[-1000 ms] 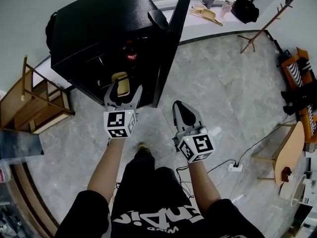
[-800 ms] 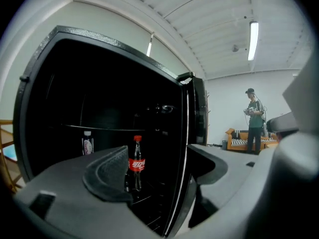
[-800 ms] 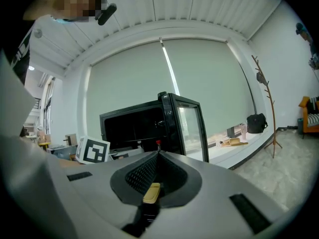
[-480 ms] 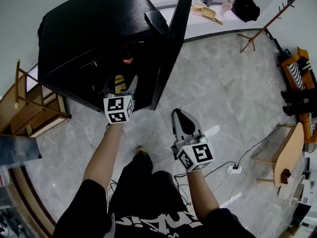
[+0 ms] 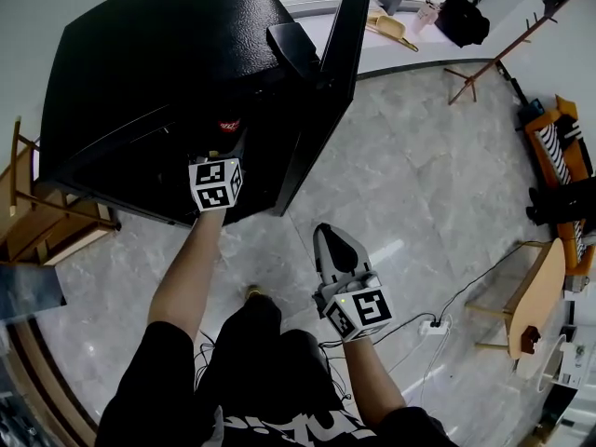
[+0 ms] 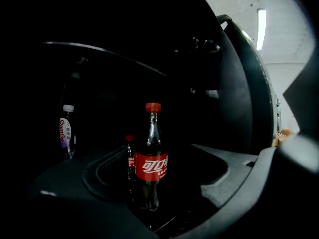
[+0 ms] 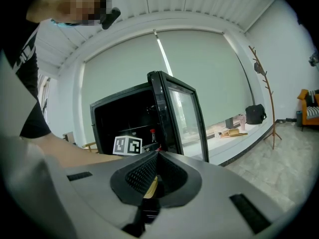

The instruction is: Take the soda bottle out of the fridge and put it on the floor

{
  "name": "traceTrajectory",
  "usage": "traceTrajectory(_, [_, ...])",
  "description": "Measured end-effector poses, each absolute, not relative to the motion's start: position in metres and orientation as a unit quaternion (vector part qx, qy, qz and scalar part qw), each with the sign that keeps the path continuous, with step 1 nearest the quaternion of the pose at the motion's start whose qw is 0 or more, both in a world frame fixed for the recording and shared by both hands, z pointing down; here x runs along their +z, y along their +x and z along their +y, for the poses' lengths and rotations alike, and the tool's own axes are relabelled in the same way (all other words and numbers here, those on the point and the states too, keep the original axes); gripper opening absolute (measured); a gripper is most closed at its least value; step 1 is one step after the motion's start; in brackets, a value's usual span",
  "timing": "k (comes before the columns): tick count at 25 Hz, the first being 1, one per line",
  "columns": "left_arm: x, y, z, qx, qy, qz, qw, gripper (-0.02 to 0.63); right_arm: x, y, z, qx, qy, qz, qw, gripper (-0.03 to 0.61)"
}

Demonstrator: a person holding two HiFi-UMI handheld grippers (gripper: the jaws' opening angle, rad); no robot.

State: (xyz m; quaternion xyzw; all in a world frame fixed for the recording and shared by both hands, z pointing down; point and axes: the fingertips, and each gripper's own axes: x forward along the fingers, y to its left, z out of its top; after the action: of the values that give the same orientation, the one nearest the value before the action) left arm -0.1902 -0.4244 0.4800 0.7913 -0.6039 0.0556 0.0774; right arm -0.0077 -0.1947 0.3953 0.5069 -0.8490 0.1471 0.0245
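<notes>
The soda bottle (image 6: 151, 158), red cap and red label, stands upright on a dark shelf inside the black fridge (image 5: 158, 73). In the left gripper view it stands just ahead of my left gripper (image 6: 154, 205), centred between the open jaws, which do not touch it. From the head view only that gripper's marker cube (image 5: 214, 182) shows at the fridge opening, with a bit of the bottle's red (image 5: 229, 125) beyond it. My right gripper (image 5: 335, 242) hangs shut and empty over the floor, right of the open fridge door (image 5: 321, 91).
Further back on the left of the shelf stands a bottle with a white and purple label (image 6: 66, 133). A wooden rack (image 5: 37, 212) is left of the fridge. A power strip with cable (image 5: 430, 326), a wooden table (image 5: 535, 296) and a coat stand (image 5: 484, 54) are to the right.
My left gripper has moved forward from the fridge's opening into its inside, toward the bottle. The view has come closer to the fridge. The right gripper stays shut, drifting slightly back.
</notes>
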Motion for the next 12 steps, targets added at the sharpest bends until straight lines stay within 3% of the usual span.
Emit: traceTrajectory(12, [0.504, -0.186, -0.473, 0.082, 0.794, -0.596, 0.085, 0.357, 0.417, 0.002, -0.205, 0.16, 0.516, -0.841, 0.033, 0.023])
